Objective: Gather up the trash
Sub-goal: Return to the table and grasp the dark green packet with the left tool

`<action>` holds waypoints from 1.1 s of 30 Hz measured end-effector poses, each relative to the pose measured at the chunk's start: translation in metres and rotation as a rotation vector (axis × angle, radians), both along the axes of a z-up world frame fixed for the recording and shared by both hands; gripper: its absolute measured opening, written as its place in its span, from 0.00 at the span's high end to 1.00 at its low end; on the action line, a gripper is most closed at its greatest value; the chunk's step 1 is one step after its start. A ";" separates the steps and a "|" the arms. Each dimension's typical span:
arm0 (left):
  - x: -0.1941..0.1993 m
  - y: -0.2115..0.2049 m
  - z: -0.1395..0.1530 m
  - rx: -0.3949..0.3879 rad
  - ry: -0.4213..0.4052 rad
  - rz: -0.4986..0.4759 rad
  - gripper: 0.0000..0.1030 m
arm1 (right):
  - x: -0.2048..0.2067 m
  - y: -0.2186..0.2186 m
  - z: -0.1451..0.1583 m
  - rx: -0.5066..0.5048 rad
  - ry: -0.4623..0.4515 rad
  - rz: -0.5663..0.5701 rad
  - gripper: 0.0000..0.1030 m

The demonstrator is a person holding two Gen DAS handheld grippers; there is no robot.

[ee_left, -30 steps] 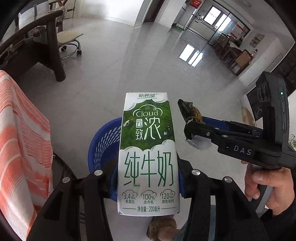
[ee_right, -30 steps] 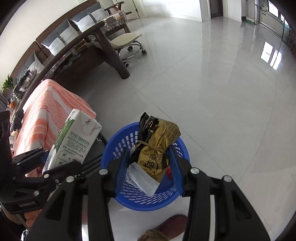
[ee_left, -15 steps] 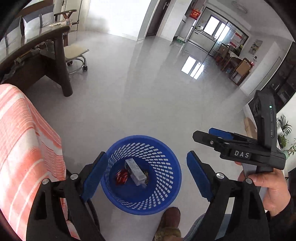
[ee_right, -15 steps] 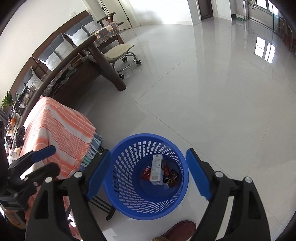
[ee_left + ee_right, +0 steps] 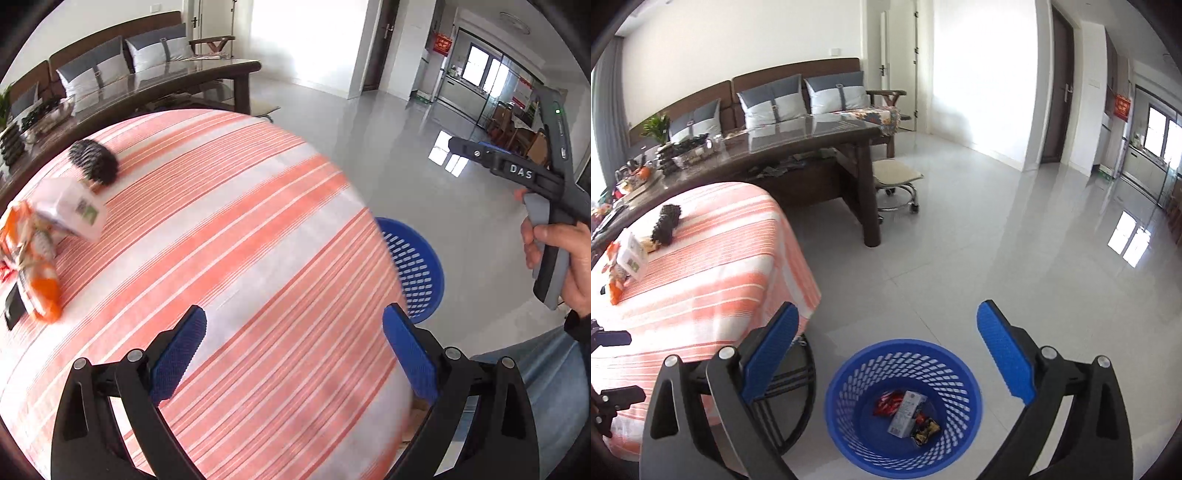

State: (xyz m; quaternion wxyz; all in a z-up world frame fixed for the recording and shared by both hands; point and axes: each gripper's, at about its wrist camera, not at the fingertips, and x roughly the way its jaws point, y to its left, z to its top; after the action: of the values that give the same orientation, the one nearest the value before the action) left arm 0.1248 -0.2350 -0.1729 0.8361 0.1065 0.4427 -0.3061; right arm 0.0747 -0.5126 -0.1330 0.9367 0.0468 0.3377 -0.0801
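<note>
Both hand-held grippers, left (image 5: 291, 354) and right (image 5: 888, 356), are wide and empty; next, the wrappers (image 5: 35, 254) at left of frame get fetched for the bin (image 5: 905, 402).

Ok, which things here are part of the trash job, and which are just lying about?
Job:
blue perforated plastic basket, with milk carton and wrappers inside
white crumpled packet on the striped cloth
orange snack wrapper beside it

Lying about, probably:
black bristly hairbrush
cushioned rolling stool
dark wooden table
</note>
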 end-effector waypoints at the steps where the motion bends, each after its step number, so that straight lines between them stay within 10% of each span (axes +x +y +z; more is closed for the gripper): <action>1: 0.000 0.020 -0.001 0.013 -0.006 0.035 0.08 | 0.001 0.020 0.000 0.014 -0.008 0.046 0.07; 16: 0.049 0.227 -0.006 0.087 0.004 0.293 0.06 | 0.066 0.295 -0.032 0.024 0.249 0.528 0.07; 33: 0.148 0.211 -0.007 0.027 -0.003 0.097 0.09 | 0.079 0.320 -0.048 -0.024 0.286 0.551 0.04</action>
State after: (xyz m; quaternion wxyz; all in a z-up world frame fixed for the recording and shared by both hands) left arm 0.2727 -0.0241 -0.1797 0.8492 0.0966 0.4501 -0.2589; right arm 0.1542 -0.1930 -0.1810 0.8665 -0.0693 0.4653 0.1670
